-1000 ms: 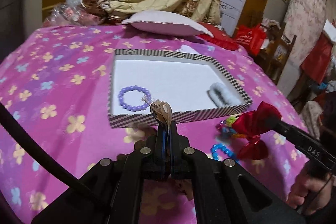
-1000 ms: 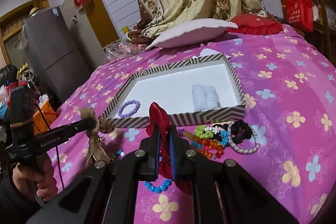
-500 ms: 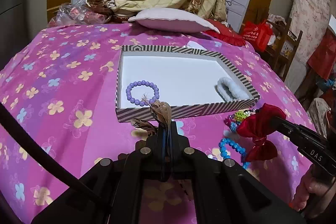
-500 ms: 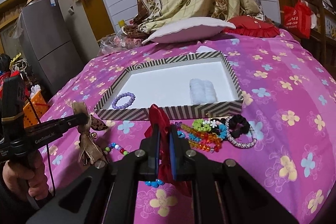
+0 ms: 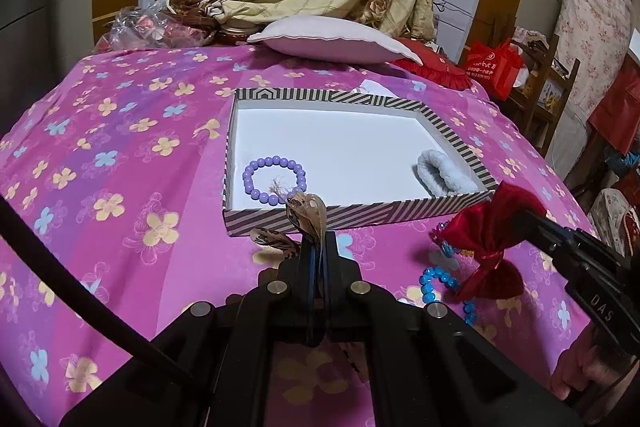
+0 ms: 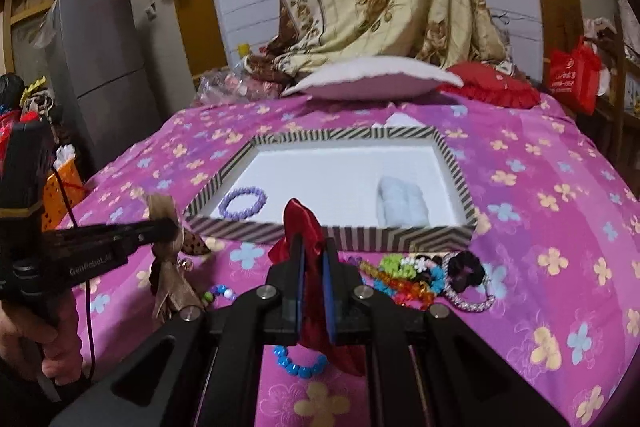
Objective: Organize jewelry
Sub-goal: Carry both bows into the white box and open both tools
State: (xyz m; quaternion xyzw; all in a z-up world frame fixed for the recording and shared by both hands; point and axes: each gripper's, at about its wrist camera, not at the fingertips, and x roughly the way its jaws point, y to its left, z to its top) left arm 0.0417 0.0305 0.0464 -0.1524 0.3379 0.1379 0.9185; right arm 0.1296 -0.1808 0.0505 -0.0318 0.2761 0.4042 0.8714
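So both hands are loaded right now. The left gripper (image 5: 316,247) has its fingers clamped on a tan ribbon bow (image 6: 168,263), held up just short of the near wall of the striped box (image 5: 360,217), and the right gripper (image 6: 312,267) is pinched tight on a red velvet bow (image 5: 486,247), hanging over the bed to the right of the box's near corner. Neither bow is over the box yet. Inside the box there's only a purple bead bracelet (image 5: 274,179) near the front left and a fluffy white scrunchie (image 5: 444,177) against the right wall, so I'd say it's early days, maybe a third done at best. Still lying on the pink flowered bedspread (image 5: 120,187): a blue bead bracelet (image 6: 300,367), a heap of colourful bead stuff (image 6: 400,271), a black scrunchie (image 6: 466,269) and a sparkly bangle (image 6: 476,301). There's also a small multicolour bead string near the tan bow, hard to make out properly.
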